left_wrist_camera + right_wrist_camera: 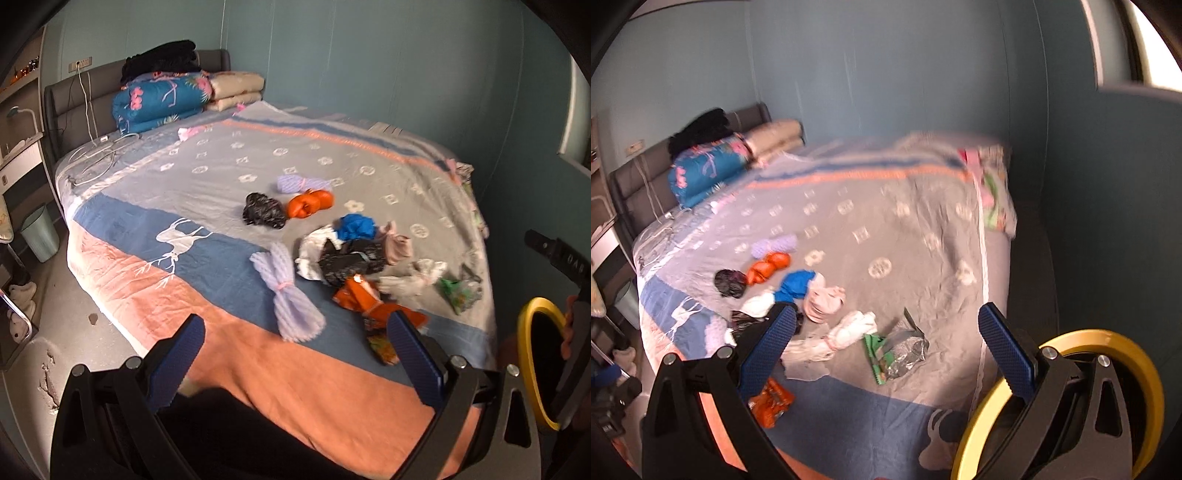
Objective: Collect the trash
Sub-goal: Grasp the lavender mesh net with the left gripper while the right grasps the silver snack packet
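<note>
Both tongs spread wide, nothing in them: left tongs (295,354), right tongs (886,343), both hovering over the near end of the bed (207,173). Trash sits scattered mid-bed on the grey, blue and orange patterned bedspread: crumpled black plastic bag (263,210), knotted orange plastic bag (310,203), balled blue plastic bag (356,226), tied lavender foam-net bundle (288,291), flattened orange snack wrapper (369,299), torn green and silver foil wrapper (897,350) nearest the right edge. Pale green waste bin (40,236) on the floor, left of the bed.
</note>
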Demonstrator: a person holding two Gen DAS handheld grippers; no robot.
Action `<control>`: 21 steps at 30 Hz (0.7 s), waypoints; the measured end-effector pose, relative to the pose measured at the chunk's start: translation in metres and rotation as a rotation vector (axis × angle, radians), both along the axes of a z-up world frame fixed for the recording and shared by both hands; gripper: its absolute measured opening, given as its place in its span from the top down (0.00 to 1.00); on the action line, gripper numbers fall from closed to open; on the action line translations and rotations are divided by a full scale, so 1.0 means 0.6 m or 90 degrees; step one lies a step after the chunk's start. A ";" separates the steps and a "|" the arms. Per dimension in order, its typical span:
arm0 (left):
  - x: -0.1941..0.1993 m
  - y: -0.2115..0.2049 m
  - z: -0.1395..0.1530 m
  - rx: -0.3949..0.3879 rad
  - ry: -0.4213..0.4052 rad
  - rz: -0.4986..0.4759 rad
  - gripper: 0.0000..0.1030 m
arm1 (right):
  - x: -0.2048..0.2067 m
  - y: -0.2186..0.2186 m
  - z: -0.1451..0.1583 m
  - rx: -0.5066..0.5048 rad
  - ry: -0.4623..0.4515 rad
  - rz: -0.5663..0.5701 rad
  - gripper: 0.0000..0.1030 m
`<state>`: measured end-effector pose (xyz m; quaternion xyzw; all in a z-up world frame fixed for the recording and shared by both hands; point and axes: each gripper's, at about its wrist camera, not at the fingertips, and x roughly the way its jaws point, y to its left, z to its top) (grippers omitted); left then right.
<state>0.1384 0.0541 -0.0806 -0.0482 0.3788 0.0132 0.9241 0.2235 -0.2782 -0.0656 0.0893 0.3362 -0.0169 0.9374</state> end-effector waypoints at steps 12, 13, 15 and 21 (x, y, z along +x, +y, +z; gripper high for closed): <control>0.135 0.018 -0.095 0.027 0.108 -0.002 0.08 | 0.127 -0.005 -0.124 0.014 0.156 -0.001 0.08; 0.144 0.023 -0.103 0.017 0.118 -0.001 0.08 | 0.130 -0.007 -0.131 0.019 0.164 -0.004 0.08; 0.162 0.034 -0.119 -0.006 0.134 0.007 0.08 | 0.134 -0.012 -0.143 0.028 0.172 -0.015 0.08; 0.197 0.049 -0.155 -0.044 0.145 0.022 0.08 | 0.147 -0.018 -0.170 0.048 0.193 -0.033 0.08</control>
